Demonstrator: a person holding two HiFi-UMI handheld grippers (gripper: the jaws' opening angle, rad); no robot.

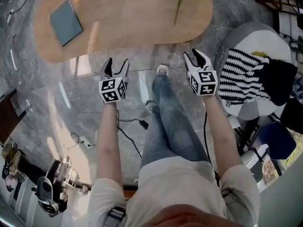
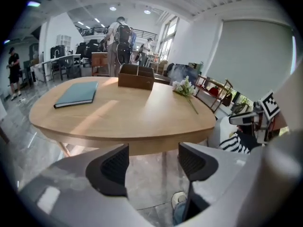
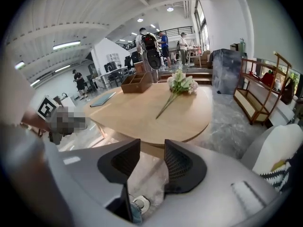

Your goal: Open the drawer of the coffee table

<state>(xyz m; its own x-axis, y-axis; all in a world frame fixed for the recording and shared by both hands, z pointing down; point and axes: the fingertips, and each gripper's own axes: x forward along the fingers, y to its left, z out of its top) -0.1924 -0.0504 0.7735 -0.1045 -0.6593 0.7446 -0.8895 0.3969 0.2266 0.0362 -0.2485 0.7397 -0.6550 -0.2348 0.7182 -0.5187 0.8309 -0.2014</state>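
Table edge met just ahead of left gripper and right gripper. Legs found between them. Chair set close right of right gripper. Floor left open below jaws and left of left gripper.

The coffee table is pale wood, the book teal, the cloth black-and-white striped, the floor grey veined.

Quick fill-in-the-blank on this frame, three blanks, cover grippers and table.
The left gripper and right gripper each hold ____.
Both grippers' jaws stand ____.
On the coffee table, the teal book lies on the ____ gripper's side.
Missing: nothing; open; left.
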